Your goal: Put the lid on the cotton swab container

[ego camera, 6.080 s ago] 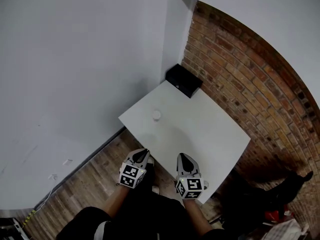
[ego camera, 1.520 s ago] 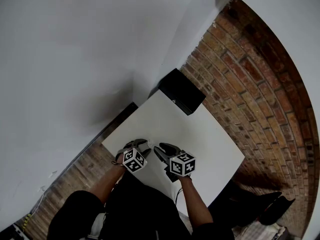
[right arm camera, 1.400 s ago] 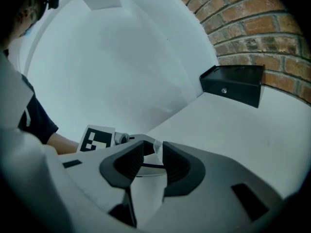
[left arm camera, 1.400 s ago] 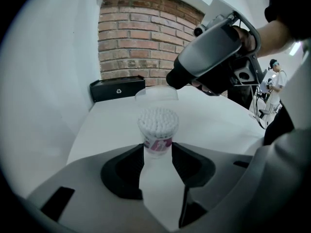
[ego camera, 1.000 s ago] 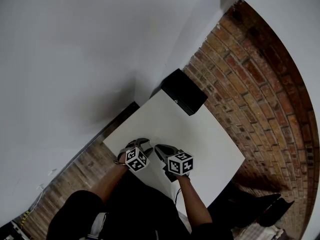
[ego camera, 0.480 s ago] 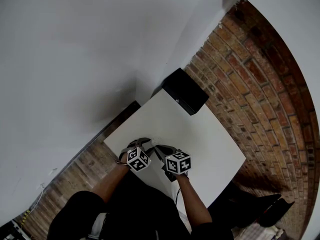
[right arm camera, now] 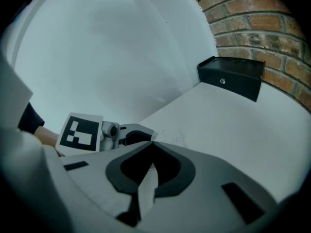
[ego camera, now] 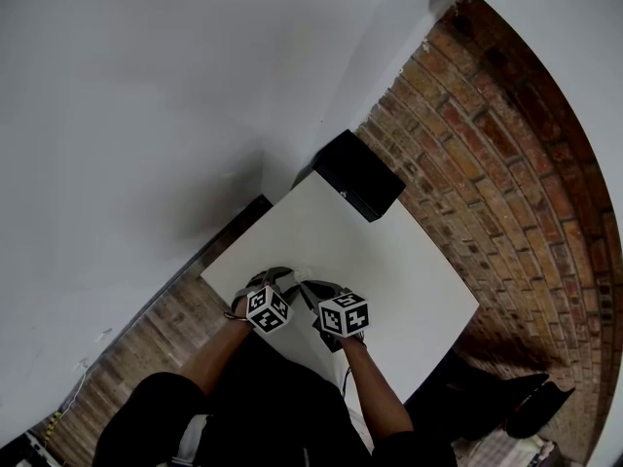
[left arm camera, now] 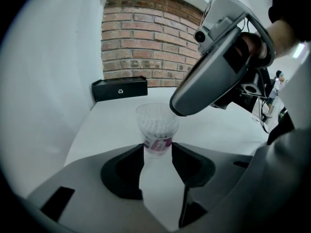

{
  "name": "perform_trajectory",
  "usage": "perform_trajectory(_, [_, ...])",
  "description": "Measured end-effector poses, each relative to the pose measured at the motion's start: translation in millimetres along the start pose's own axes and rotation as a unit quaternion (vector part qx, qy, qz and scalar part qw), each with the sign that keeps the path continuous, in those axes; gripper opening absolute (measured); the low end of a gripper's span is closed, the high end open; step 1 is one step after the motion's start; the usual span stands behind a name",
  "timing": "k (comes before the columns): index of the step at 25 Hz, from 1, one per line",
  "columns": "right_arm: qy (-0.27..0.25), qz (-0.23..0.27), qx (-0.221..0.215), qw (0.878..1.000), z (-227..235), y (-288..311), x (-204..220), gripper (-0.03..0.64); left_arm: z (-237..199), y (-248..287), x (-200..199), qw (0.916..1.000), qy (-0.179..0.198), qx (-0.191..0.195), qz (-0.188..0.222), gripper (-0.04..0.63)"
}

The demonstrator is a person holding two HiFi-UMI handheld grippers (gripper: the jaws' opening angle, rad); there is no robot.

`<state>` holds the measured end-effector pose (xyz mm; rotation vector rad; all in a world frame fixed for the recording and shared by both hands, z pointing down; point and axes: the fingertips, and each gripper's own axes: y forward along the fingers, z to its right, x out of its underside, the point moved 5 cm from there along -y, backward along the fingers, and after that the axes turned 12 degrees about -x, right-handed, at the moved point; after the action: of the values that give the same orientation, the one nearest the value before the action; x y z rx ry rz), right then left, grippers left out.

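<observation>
The cotton swab container (left arm camera: 157, 130) is a clear cup full of white swabs with a purple label, standing on the white table (ego camera: 389, 251). My left gripper (left arm camera: 158, 152) is shut on its lower part, one pad on each side. My right gripper (left arm camera: 177, 109) comes in from the upper right, with its tips at the cup's top rim. Its jaws have just been closing and now meet (right arm camera: 152, 143), with nothing visible between them. A faint clear, dotted top (right arm camera: 171, 138) lies just past the tips. I cannot tell the lid from the cup there.
A black box (ego camera: 357, 175) sits at the table's far corner, against the white wall and the brick wall (ego camera: 487, 144). Both grippers work near the table's near-left edge. Wood floor lies to the left below.
Six seconds ago both grippers hung at the table's near edge, away from the container. In the last second the right gripper edged slightly toward the left one; the left held still.
</observation>
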<state>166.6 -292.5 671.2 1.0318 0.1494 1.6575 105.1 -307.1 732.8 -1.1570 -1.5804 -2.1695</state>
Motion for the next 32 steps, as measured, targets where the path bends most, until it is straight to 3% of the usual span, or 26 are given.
perform_trajectory(6, [-0.004,-0.025,0.001,1.000,-0.9,0.4,-1.0,0.021,1.6,0.3,0.0,1.0000,0.006,-0.006,-0.001,0.191])
perform_trajectory(23, [0.008,-0.025,0.025,0.999,5.5,0.9,-10.2,0.021,-1.3,3.2,-6.7,0.9991,0.026,-0.032,0.005,0.189])
perform_trajectory(28, [0.035,-0.039,0.013,0.999,8.0,2.2,-13.8,0.021,-1.9,3.6,-6.8,0.9990,0.032,-0.031,0.007,0.187])
perform_trajectory(32, [0.017,-0.069,0.018,0.997,6.7,6.0,-17.2,0.021,-2.3,3.5,-7.1,0.9987,0.041,-0.030,0.007,0.187])
